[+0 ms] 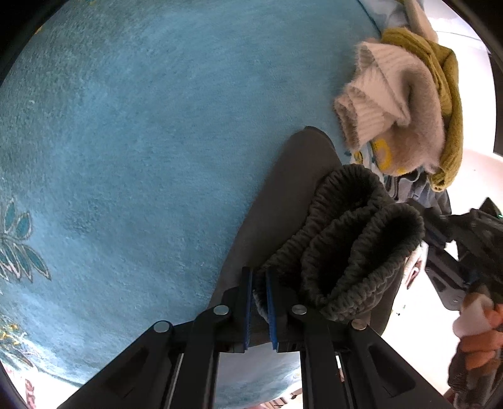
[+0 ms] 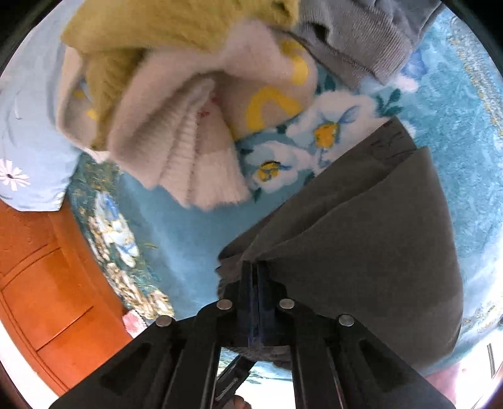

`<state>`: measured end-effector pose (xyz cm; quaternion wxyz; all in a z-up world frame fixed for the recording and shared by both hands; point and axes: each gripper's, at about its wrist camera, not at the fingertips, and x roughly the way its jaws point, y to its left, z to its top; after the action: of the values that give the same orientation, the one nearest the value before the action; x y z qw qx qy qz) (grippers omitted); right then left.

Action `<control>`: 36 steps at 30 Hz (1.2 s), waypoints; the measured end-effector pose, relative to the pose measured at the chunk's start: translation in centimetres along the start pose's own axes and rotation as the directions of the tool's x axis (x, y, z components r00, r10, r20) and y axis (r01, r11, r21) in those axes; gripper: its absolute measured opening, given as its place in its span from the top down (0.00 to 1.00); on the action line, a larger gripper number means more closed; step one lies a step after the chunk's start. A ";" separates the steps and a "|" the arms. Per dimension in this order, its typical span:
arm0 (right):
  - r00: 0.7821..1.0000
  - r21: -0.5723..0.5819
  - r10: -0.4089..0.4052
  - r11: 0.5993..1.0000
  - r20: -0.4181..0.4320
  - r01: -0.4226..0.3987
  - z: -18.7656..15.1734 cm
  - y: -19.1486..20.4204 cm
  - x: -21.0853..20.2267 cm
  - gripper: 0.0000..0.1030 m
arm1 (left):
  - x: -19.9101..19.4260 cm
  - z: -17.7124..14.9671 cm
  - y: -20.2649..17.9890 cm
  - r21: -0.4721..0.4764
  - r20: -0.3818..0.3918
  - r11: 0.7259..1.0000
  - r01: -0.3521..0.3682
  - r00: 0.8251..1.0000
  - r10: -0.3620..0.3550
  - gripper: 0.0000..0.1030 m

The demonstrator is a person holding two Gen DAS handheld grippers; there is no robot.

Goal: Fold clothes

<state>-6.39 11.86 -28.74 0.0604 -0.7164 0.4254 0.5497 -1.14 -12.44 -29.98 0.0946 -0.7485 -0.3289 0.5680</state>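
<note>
Dark grey trousers (image 1: 283, 201) with a gathered elastic waistband (image 1: 352, 245) hang over a blue carpet. My left gripper (image 1: 259, 280) is shut on the waistband's edge. My right gripper (image 2: 254, 267) is shut on the grey trousers' fabric (image 2: 371, 226), which drapes to the right and away from it. The right gripper also shows at the right edge of the left wrist view (image 1: 452, 261), held by a hand.
A heap of clothes lies close by: a fluffy beige jumper (image 1: 393, 103) (image 2: 195, 132), an olive knit (image 1: 446, 94) (image 2: 157, 28), a grey ribbed garment (image 2: 361, 37) and a light blue flowered cloth (image 2: 28, 132). The blue flowered carpet (image 1: 141, 141) lies beneath. An orange wooden cabinet (image 2: 41, 283) stands at left.
</note>
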 end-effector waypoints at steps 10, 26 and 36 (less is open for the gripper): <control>0.994 -0.115 0.090 0.989 -0.062 -0.097 -0.5 -0.7 -1.1 0.82 | -1.3 -0.5 0.2 -0.026 0.015 0.999 -0.024 1.000 0.025 0.88; 0.997 -0.192 -0.052 0.979 0.062 0.063 -1.8 -8.0 -5.7 0.79 | -5.7 -0.3 -7.8 0.247 -0.002 0.968 0.052 0.999 -0.054 0.91; 0.996 -0.238 -0.077 0.967 0.049 0.087 -0.8 -7.9 -3.1 0.78 | -2.6 -0.5 -4.6 0.118 -0.030 0.993 0.012 1.000 -0.008 0.92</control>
<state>-0.56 18.09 -28.84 0.0046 -0.7244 0.3245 0.6082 -2.78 -10.42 -25.37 0.1465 -0.7483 -0.2971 0.5747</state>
